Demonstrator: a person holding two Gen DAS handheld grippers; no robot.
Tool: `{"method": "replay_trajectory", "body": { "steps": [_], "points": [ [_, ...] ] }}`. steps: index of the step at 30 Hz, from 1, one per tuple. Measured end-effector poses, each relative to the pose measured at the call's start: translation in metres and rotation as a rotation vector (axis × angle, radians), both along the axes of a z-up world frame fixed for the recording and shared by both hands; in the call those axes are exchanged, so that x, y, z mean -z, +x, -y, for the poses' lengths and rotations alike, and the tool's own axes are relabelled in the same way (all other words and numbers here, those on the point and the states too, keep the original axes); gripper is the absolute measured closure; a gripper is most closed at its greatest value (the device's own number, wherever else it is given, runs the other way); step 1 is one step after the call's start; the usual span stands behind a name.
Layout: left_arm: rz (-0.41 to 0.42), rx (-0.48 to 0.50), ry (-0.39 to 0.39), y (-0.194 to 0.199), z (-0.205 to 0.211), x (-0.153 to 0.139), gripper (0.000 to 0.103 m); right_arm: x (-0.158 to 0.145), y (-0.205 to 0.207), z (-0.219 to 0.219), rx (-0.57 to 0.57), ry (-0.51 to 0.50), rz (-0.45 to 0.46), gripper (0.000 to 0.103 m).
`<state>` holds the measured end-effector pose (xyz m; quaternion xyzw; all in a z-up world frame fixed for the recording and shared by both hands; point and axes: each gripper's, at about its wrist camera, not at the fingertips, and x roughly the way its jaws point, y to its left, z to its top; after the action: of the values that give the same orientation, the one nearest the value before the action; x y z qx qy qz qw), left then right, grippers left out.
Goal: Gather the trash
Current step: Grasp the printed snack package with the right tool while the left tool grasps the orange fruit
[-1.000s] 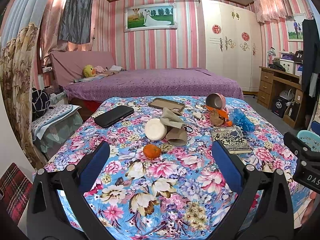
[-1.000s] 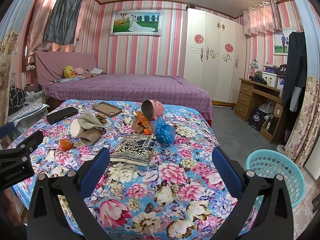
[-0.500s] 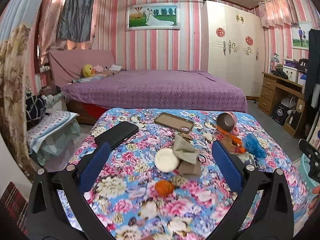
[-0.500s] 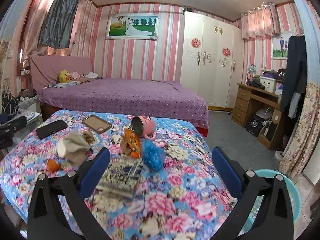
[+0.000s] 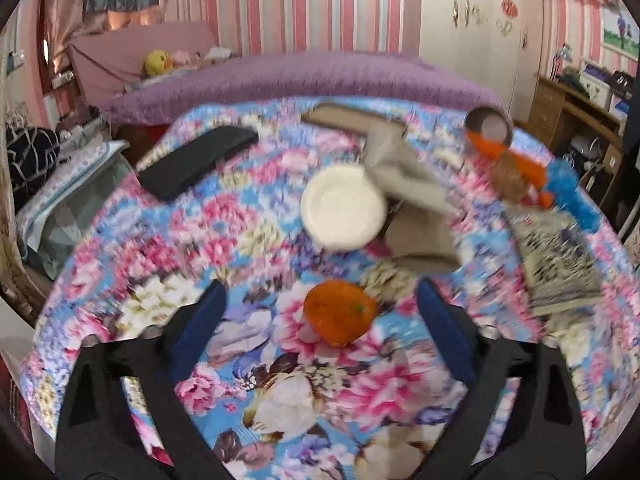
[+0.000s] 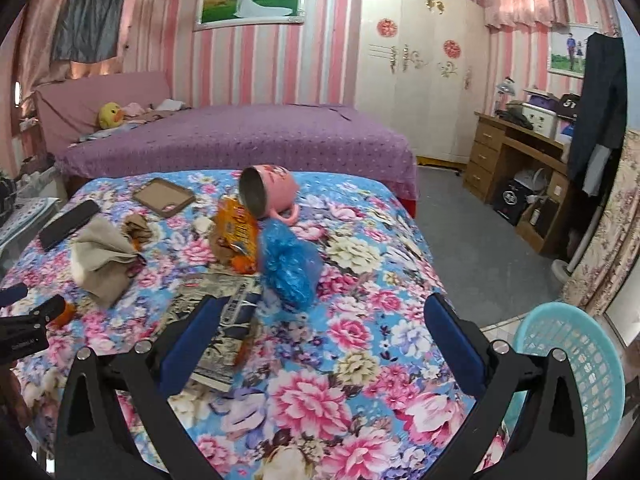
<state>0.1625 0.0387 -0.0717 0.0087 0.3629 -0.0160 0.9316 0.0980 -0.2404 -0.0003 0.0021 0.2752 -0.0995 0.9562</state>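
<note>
A floral-covered table (image 5: 248, 376) holds scattered items. An orange peel (image 5: 339, 317) lies just ahead of my open left gripper (image 5: 322, 316), between its blue fingers and apart from both. Behind it sit a white round lid (image 5: 343, 207) and a beige crumpled cloth (image 5: 404, 176). In the right wrist view my open right gripper (image 6: 320, 324) hovers over the table just short of a blue crumpled plastic bag (image 6: 289, 265), an orange snack wrapper (image 6: 238, 229) and a printed packet (image 6: 224, 320). A turquoise basket (image 6: 576, 376) stands on the floor to the right.
A tipped pink mug (image 6: 269, 193), a black phone (image 5: 196, 160) and a brown phone case (image 6: 164, 197) lie on the table. A purple bed (image 6: 240, 144) is behind it, and a wooden desk (image 6: 516, 160) to the right. My left gripper shows at the left edge (image 6: 24, 320).
My left gripper has moved forward and down, so the orange peel now lies between its fingers. My right gripper has moved closer to the blue bag and the packet. Both stay open.
</note>
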Motion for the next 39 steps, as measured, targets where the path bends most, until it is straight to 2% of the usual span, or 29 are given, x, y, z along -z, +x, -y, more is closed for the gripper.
{"method": "replay_trajectory", "body": {
  "steps": [2, 3, 4, 5, 6, 11, 17, 25, 34, 36, 37, 38, 39],
  "points": [
    [-0.054, 0.027, -0.035, 0.006, -0.002, 0.011, 0.042, 0.011, 0.006, 0.0, 0.001, -0.001, -0.037, 0.004],
    [-0.064, 0.037, -0.042, 0.007, -0.002, 0.013, 0.045, 0.015, 0.008, 0.0, -0.002, -0.002, -0.055, 0.004],
    [-0.051, 0.045, -0.043, 0.006, -0.002, 0.012, 0.053, 0.02, 0.01, 0.0, -0.011, 0.003, -0.073, 0.004],
    [-0.049, 0.063, -0.056, 0.006, -0.001, 0.011, 0.066, 0.024, 0.012, -0.002, -0.022, 0.011, -0.086, 0.004],
    [-0.058, 0.077, -0.069, 0.006, -0.001, 0.011, 0.071, 0.027, 0.014, -0.004, -0.023, 0.014, -0.091, 0.004],
    [-0.046, 0.083, -0.079, 0.001, 0.0, 0.005, 0.084, 0.039, 0.027, -0.016, -0.062, 0.068, -0.126, 0.004],
    [0.036, 0.043, -0.007, -0.009, -0.001, -0.015, 0.084, 0.049, 0.037, -0.035, -0.092, 0.071, -0.16, 0.004],
    [0.017, 0.037, 0.016, -0.004, -0.006, -0.009, 0.084, 0.049, 0.04, -0.041, -0.102, 0.072, -0.157, 0.004],
    [-0.024, 0.024, 0.044, 0.002, -0.002, 0.007, 0.081, 0.051, 0.044, -0.048, -0.14, 0.076, -0.177, 0.02],
    [-0.037, 0.024, 0.039, 0.003, -0.003, 0.011, 0.077, 0.053, 0.045, -0.049, -0.154, 0.084, -0.185, 0.027],
    [-0.037, 0.028, 0.034, 0.003, -0.004, 0.011, 0.07, 0.053, 0.044, -0.048, -0.159, 0.088, -0.189, 0.028],
    [-0.037, 0.031, 0.03, 0.002, -0.004, 0.011, 0.057, 0.054, 0.045, -0.049, -0.166, 0.092, -0.192, 0.031],
    [-0.034, 0.027, 0.034, 0.001, -0.003, 0.01, 0.048, 0.054, 0.045, -0.049, -0.173, 0.096, -0.193, 0.035]
  ]
}}
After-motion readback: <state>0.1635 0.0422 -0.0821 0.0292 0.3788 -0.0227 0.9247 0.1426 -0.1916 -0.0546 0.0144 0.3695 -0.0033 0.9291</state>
